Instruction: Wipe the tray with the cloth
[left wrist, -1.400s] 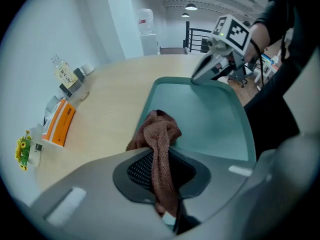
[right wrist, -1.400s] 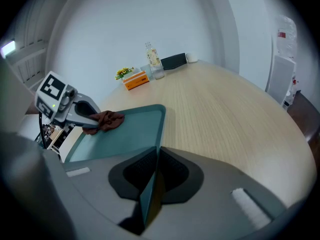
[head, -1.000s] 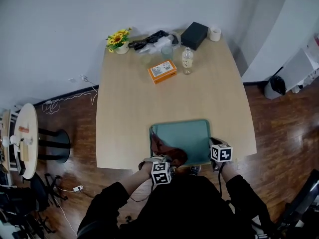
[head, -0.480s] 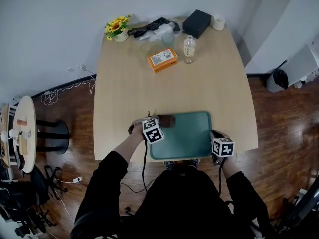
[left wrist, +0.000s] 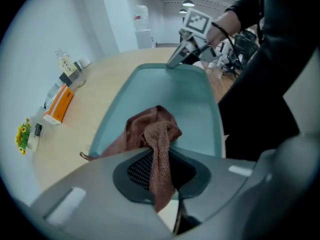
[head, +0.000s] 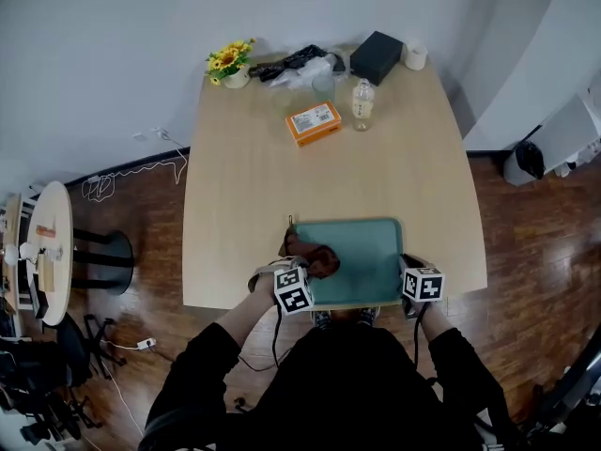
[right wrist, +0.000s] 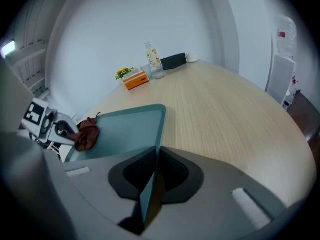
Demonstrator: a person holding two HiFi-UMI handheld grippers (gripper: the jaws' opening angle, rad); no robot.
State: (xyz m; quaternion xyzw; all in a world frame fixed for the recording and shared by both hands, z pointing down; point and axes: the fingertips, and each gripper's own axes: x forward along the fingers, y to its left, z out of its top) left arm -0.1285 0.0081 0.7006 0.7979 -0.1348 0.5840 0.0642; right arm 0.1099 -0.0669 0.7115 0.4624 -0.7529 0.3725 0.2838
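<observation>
Cloth (head: 316, 257) of reddish-brown terry sits bunched on the teal tray (head: 368, 248), at about nine o'clock of the tray as seen from the person's side, close to its left rim. The left gripper (left wrist: 161, 181) points steeply down and its jaws are pressed together on a fold of this cloth; a strip of the fabric runs straight between the dark pads. The right gripper (right wrist: 149, 196) is at about four o'clock of the tray, at the near right corner. Its jaws are closed on the tray's rim, so the tray is held in place on the wooden table (head: 244, 186). The tray itself lies at six o'clock of the table, at the near edge in front of the person. An orange box (head: 314, 123), a bottle (head: 362, 104) and a small pot of yellow flowers (head: 229, 61) stand toward twelve o'clock, well apart from the work. I judge that the wiping step is under way, with the cloth on the left part and most of the tray's bottom toward three o'clock bare. The next move, in my opinion, calls for dragging the cloth across toward three o'clock with light downward pressure. The right grip should hold firm so that the tray does not slide, and the cloth should stop before it meets the right jaws.
</observation>
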